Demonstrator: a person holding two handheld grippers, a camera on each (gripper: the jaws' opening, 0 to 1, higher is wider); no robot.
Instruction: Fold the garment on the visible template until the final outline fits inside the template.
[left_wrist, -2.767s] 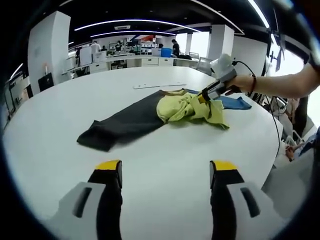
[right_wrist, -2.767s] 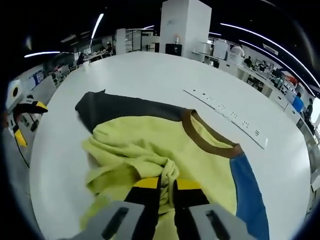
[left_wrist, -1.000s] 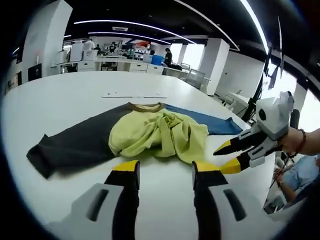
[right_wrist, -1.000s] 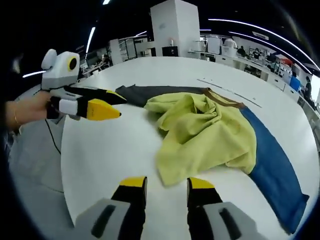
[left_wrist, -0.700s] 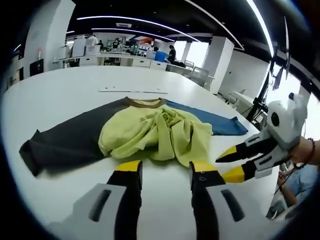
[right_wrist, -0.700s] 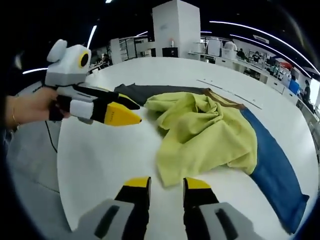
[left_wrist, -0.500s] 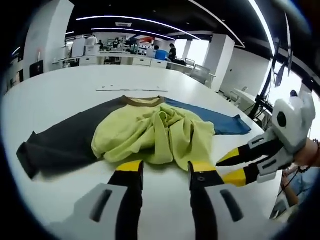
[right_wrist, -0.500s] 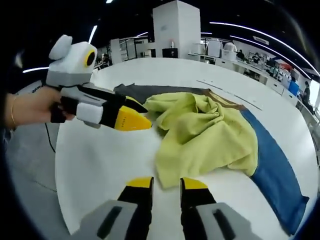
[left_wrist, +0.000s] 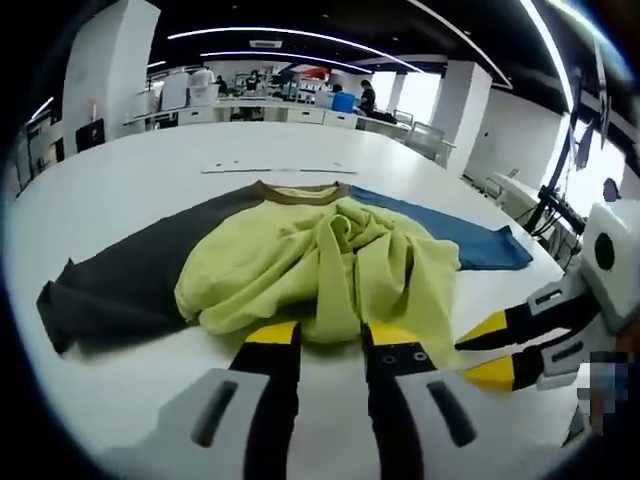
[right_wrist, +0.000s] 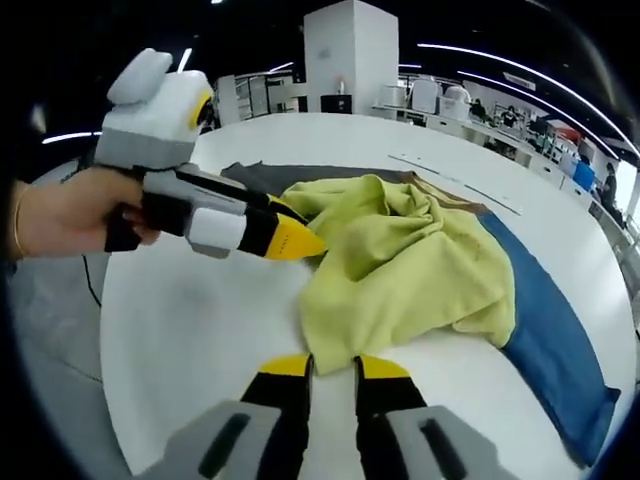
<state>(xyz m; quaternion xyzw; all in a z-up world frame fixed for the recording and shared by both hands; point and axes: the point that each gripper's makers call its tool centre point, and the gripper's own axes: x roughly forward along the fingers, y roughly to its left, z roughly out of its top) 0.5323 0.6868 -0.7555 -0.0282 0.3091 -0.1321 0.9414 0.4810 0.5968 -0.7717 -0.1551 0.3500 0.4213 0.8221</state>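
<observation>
Open-plan office or lab floor. Large round-edged white table (left_wrist: 130, 180) in the foreground, with a long flat white power strip (left_wrist: 265, 170) set into its far side. Far off: rows of white desks (left_wrist: 250, 112) with people standing at them, a blue storage bin (left_wrist: 345, 102), broad white square columns (right_wrist: 355, 55), dark ceiling crossed by curved white strip lights (left_wrist: 270, 35). Bright window on the far right.
</observation>
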